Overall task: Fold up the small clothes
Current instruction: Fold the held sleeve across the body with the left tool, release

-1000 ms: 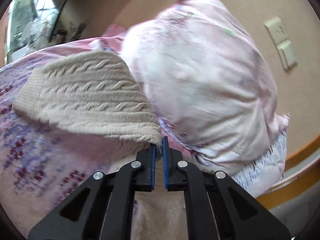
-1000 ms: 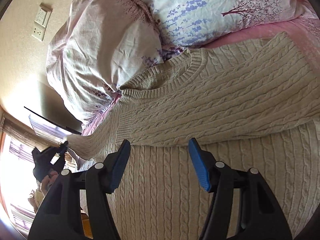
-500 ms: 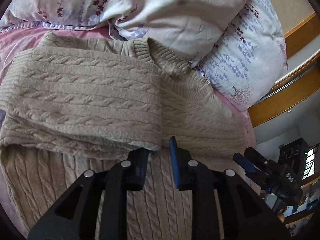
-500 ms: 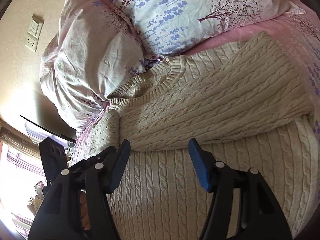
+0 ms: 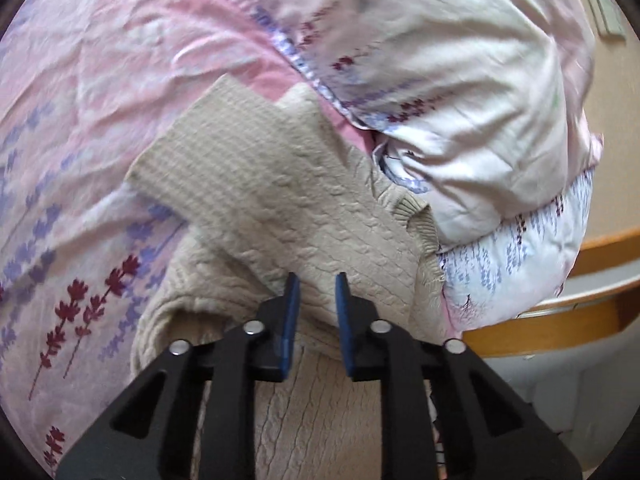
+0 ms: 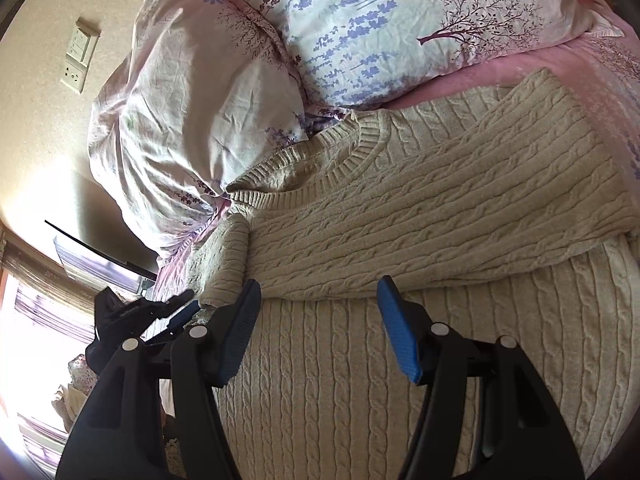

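Observation:
A beige cable-knit sweater [image 6: 400,264] lies flat on the bed, collar toward the pillows, with one sleeve [image 6: 460,200] folded across its chest. It also shows in the left wrist view [image 5: 280,200]. My left gripper [image 5: 316,292] is open and empty, its jaws a little apart just above the folded sleeve. It shows from the side in the right wrist view [image 6: 176,312] at the sweater's left edge. My right gripper [image 6: 320,300] is wide open and empty, hovering over the sweater's body below the folded sleeve.
Two floral pillows [image 6: 360,32] [image 6: 180,128] lie against the wall beyond the collar. The pink floral bedsheet [image 5: 80,160] spreads to the left. A wooden bed frame [image 5: 560,320] and a wall switch [image 6: 78,60] are at the edges.
My left gripper let go of the sleeve it was carrying; the sleeve now lies folded across the chest. The left gripper opened and swung to the sweater's side. The right gripper stayed open, nearly still.

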Demonstrator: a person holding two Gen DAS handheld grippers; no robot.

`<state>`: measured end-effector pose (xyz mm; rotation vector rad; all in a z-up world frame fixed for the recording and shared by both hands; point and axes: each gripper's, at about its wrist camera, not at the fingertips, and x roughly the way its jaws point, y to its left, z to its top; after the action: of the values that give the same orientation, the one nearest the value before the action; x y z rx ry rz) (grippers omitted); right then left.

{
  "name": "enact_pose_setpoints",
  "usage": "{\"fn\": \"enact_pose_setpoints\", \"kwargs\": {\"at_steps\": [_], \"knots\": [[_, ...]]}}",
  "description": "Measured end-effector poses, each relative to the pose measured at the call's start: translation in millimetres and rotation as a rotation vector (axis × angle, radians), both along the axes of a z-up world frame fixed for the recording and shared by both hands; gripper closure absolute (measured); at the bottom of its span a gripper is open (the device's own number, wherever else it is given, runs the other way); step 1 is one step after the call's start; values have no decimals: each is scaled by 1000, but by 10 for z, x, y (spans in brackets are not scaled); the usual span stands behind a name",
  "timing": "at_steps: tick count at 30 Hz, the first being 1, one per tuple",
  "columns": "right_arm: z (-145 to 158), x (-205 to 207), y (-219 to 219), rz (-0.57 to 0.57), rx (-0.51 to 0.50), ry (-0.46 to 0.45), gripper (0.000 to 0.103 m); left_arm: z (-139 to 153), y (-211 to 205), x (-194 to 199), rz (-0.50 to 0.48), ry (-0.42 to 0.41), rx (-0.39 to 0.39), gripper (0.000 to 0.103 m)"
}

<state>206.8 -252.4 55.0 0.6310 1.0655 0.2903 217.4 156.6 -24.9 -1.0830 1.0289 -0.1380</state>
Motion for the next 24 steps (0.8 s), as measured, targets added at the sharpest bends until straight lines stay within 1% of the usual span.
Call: {"fn": "enact_pose_setpoints", "kwargs": {"at_steps": [3,5,7,10,12,13,14,15,16,18,19,21,23,24], "knots": [[17,-10,-30,-5,-13,-12,41,-15,-24,-102,-13,-6,-86,85],[7,-2,-33,-8,-13,-11,41,-41,-91,-94,-30,6,-117,80],[-16,4,-19,-5,0,-3,41,-92,-125,-60,-29,25,-136,80],[-20,-15,28,11,-5,-3,41,-134,-94,-24,11,34,-173,80],[-6,-22,25,12,-13,-7,41,-138,-27,1,55,30,-198,80],[0,-23,17,11,-16,-9,41,-129,8,9,71,31,-198,80],[4,-26,3,7,-16,-13,41,-115,51,15,92,32,-189,81],[6,-28,-8,5,-17,-15,41,-84,86,24,115,28,-171,83],[11,-33,-26,1,-17,-19,41,-41,100,37,126,18,-148,94],[18,-37,-57,-6,-20,-28,41,119,71,98,126,-27,-68,94],[20,-37,-74,-11,-22,-31,41,253,4,151,109,-70,-10,95],[20,-35,-122,-24,-19,-35,41,498,-186,259,57,-156,75,95],[23,-36,-177,-41,-17,-41,41,726,-488,388,-35,-244,134,95],[33,-35,-209,-49,-17,-44,41,829,-699,455,-96,-288,165,95]]}}
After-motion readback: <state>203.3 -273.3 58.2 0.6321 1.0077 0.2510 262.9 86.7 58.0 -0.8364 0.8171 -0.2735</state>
